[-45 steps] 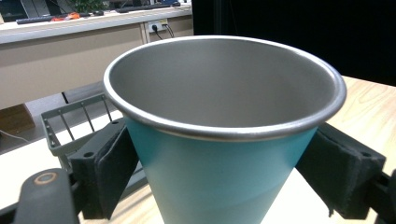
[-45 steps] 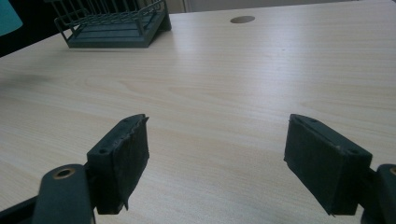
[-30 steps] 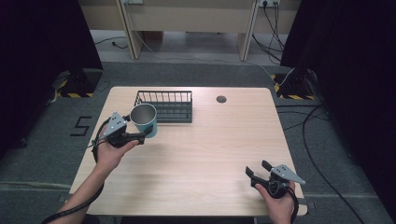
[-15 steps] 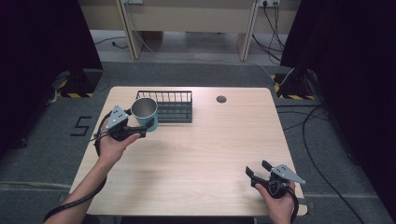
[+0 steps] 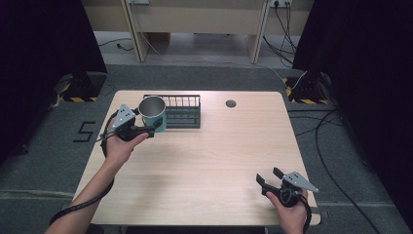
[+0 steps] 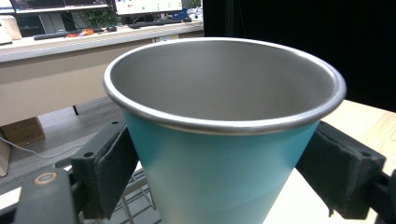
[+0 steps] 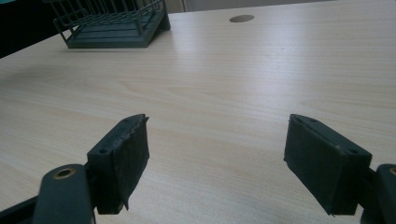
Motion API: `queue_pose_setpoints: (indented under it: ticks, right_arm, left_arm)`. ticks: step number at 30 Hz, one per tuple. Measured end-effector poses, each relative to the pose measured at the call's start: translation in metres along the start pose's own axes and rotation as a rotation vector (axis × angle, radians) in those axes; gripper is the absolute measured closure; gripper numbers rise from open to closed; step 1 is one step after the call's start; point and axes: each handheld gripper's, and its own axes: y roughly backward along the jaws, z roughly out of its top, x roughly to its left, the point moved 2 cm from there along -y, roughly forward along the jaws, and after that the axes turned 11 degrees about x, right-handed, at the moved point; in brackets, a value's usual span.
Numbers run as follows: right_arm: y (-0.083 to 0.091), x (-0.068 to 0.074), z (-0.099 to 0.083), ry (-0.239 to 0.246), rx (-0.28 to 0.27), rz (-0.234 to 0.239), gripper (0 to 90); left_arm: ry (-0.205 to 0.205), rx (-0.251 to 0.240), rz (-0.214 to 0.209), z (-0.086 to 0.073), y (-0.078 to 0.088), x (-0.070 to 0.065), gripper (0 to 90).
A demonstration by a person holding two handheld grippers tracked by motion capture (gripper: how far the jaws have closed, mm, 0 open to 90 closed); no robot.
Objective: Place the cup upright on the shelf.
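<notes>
Teal cup [image 5: 154,114] with a bare metal interior is seen upright in the upper left of the high view, clamped by the left gripper [image 5: 146,129], whose jaws are closed against its sides. In the left gripper view the cup [image 6: 219,154] is pressed on both flanks by the black pads [image 6: 109,170], and wire bars are glimpsed beneath it at the lower left. From above, the cup is overlapped with the left end of the dark wire rack [image 5: 181,111]; whether it is inside the rack or held above it cannot be told. The right gripper [image 5: 269,177] is held at the lower right of the high view, near the front edge of the wooden table [image 5: 209,161], with jaws spread wide and nothing between them. A round grommet [image 5: 231,103] is noted in the tabletop right of the rack.
</notes>
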Motion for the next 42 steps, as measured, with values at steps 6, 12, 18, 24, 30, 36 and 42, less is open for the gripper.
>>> queue_pose_setpoints:
  ticks: [6, 12, 18, 24, 30, 36, 42]
  right_arm:
    - [0.0, 0.0, 0.0, -0.001, -0.001, 0.001, 22.8]
    - [0.0, 0.0, 0.0, -0.001, -0.002, 0.001, 22.7]
    - [0.0, 0.0, 0.0, -0.002, -0.001, 0.002, 22.8]
    - [0.0, -0.001, 0.0, 0.0, -0.003, 0.001, 22.7]
    - [0.0, 0.0, 0.0, -0.008, -0.001, 0.004, 22.7]
    - [0.0, 0.0, 0.0, -0.012, 0.0, 0.005, 22.8]
    - [0.0, -0.001, 0.0, -0.005, -0.004, 0.006, 22.7]
  left_arm:
    - [0.001, -0.002, 0.002, 0.005, -0.005, 0.001, 15.2]
    - [0.004, -0.007, 0.01, 0.01, -0.009, 0.004, 15.2]
    - [0.004, -0.015, 0.018, 0.018, -0.012, 0.008, 15.2]
    - [0.011, -0.019, 0.028, 0.024, -0.017, 0.012, 15.2]
    - [0.019, -0.019, 0.034, 0.027, -0.022, 0.015, 15.3]
    - [0.019, -0.023, 0.042, 0.033, -0.027, 0.018, 15.2]
    - [0.019, -0.029, 0.047, 0.041, -0.034, 0.019, 15.2]
